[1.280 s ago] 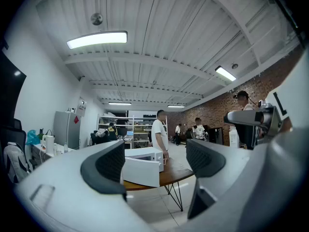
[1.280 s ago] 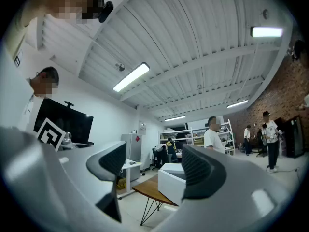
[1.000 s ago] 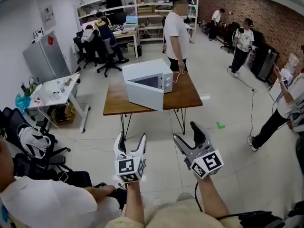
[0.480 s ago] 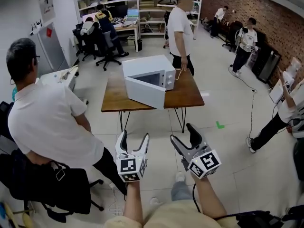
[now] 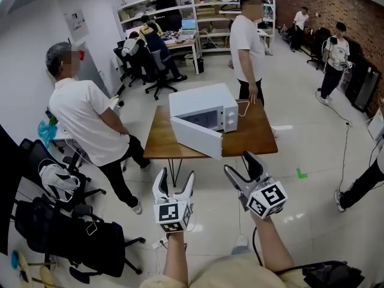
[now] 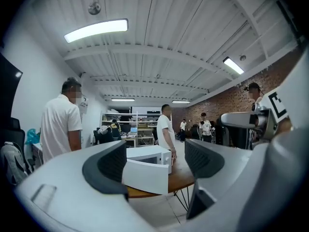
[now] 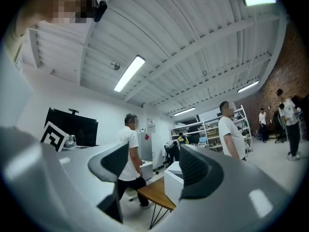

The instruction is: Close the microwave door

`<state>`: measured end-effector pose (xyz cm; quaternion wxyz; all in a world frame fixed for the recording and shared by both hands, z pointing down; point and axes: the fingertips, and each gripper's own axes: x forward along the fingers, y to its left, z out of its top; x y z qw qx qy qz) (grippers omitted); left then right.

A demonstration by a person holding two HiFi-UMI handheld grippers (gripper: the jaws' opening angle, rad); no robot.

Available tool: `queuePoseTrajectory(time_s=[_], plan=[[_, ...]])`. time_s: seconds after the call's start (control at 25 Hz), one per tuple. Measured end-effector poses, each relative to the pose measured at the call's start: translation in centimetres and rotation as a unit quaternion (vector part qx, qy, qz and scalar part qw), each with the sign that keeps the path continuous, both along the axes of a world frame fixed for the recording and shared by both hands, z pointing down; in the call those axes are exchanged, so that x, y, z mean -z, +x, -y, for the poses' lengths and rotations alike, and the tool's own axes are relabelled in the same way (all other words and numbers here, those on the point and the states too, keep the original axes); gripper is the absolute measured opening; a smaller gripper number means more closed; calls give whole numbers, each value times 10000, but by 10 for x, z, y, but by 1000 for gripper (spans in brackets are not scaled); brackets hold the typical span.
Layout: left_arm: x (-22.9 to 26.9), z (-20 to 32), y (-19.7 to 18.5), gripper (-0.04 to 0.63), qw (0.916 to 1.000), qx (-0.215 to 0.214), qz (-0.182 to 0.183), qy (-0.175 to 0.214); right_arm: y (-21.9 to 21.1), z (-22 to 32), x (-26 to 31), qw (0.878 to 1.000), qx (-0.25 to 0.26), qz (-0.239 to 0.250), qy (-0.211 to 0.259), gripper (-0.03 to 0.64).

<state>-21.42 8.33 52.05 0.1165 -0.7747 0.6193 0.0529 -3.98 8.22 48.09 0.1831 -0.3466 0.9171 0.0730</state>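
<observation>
A white microwave [image 5: 203,107] stands on a wooden table [image 5: 252,140], its door [image 5: 195,136] swung open toward the near left. In the left gripper view the microwave [image 6: 147,153] and its door [image 6: 145,176] show between the jaws, some way off. The right gripper view catches the microwave [image 7: 175,178] at the table's edge. My left gripper [image 5: 174,183] and right gripper [image 5: 243,167] are both open and empty, held in the air over the floor, well short of the table.
A person in a white shirt [image 5: 90,122] stands left of the table, and another person [image 5: 247,41] stands behind it. Black office chairs [image 5: 66,221] with bags crowd the near left. Shelves and desks [image 5: 198,11] line the back wall. More people stand at the far right.
The view has moved closer to the table and shifted left. The person in white on the left has walked from the near left toward the table. Both grippers stay open.
</observation>
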Motion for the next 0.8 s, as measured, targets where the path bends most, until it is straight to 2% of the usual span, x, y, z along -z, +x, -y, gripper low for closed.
queuePoseTrajectory(time_s=[0.2,0.36,0.56,0.8], plan=[[0,58,78,380,9996,63,255,-40,74,68,-2,9997,174,128,-78,302],[10,109,130,380,9995,138,264,-87,122,118,10,9995,293,98,-45,299],[5,140,160,380,9995,266,149,-6,154,147,-1,9992,389,10,84,297],[-7,171,170,377,9993,315,103,-158,179,188,-23,9991,334,219,-160,295]])
